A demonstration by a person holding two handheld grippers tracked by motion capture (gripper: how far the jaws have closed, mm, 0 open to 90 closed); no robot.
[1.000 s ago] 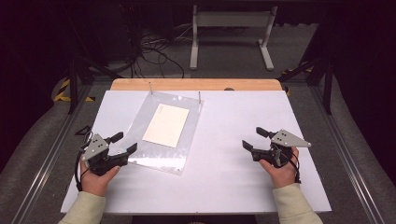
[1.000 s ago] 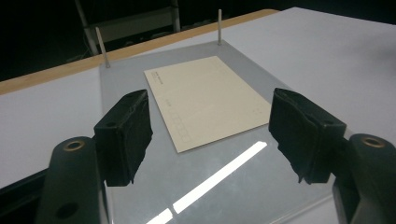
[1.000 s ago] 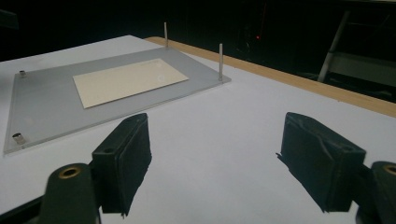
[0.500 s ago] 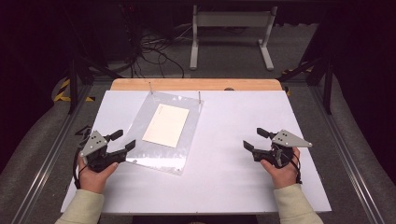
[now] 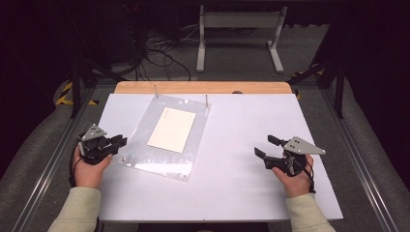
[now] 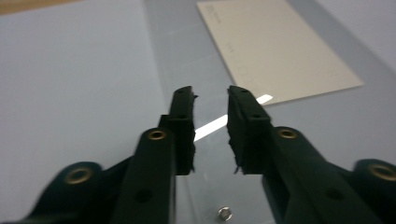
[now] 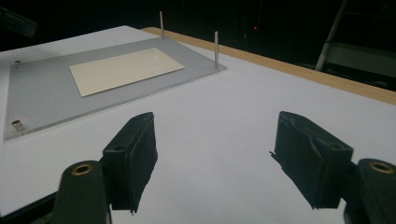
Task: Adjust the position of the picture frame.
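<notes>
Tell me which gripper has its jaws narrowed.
The left gripper, by the clear plate's near-left corner; its jaws have just been closing to a narrow gap. The right gripper gapes wide.

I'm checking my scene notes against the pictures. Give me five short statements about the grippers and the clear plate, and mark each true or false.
1. A cream card lies on the clear plate. True.
2. Two thin pins stand at the plate's far edge. True.
3. The right gripper holds the card. False: its jaws are open and empty, well away from it.
4. The left gripper is at the plate's near left corner. True.
5. The left gripper's jaws stand wider than the right's. False: they have just been closing, with a narrow gap.
</notes>
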